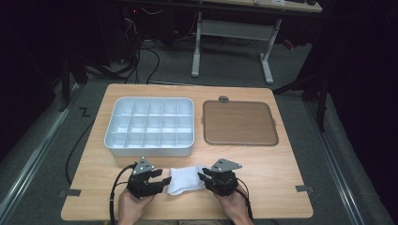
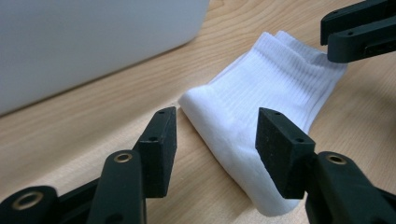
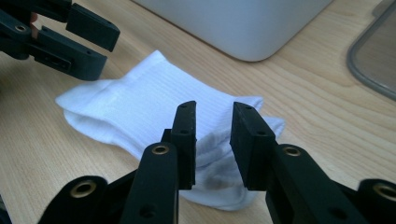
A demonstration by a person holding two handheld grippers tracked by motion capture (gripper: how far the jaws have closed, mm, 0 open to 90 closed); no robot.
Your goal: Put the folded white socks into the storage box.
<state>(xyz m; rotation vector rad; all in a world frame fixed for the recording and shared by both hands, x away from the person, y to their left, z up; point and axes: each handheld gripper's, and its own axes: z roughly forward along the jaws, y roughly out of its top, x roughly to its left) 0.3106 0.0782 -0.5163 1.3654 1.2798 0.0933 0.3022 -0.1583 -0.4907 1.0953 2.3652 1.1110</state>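
Wooden worktop (image 1: 263, 168), dark room around it; grey floor, cables and the legs of a white desk (image 1: 232, 44) beyond the far edge. Near edge, left to right: left gripper (image 1: 164, 182), white sock (image 1: 185, 180), right gripper (image 1: 202, 177). Left gripper sits just beside the sock's left end, jaws spread, nothing pinched; in the left gripper view the folded end of the sock (image 2: 266, 116) lies between and beyond the two jaws, pads clear of the cloth. Sock is folded, ribbed, flat on the worktop, close to the person's side and just in front of the tray. Right gripper is at the sock's right end; in the right gripper view its jaws stand partly apart with the sock's edge (image 3: 154, 112) in the gap, pads not pressing it. Nothing lies between the grippers besides the sock. Behind: white divided tray (image 1: 149, 126), left of centre, many small compartments in rows, all empty as far as seen. To its right, well apart from the sock, a flat brown lid (image 1: 239, 123) with a grey rim, lying flat.
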